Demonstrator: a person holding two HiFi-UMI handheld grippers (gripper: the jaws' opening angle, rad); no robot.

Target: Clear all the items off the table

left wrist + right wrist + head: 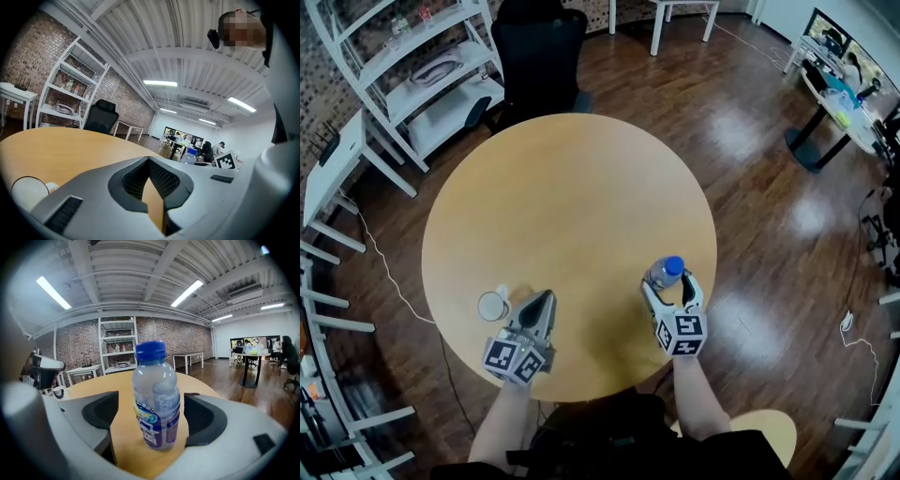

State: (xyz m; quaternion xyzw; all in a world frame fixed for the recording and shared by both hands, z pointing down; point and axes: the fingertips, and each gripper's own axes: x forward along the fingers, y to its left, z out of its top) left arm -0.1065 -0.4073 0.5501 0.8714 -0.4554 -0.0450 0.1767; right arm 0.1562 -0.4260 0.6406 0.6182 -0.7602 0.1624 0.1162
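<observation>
A clear plastic bottle (666, 272) with a blue cap and blue label stands upright near the front right edge of the round wooden table (572, 197). My right gripper (671, 287) is open around the bottle (156, 399), and a gap shows on both sides between the pads and the bottle. A white cup (494, 305) sits near the front left edge. My left gripper (546, 296) is shut with nothing in it, its tip just right of the cup (29, 193). In the left gripper view the bottle (190, 157) shows far off to the right.
A black office chair (539, 52) stands at the table's far side. White shelving (422, 66) and a white desk (333, 159) are at the back left. A white cable (389, 277) runs over the dark wood floor at the left. Desks with monitors (844, 84) stand at the far right.
</observation>
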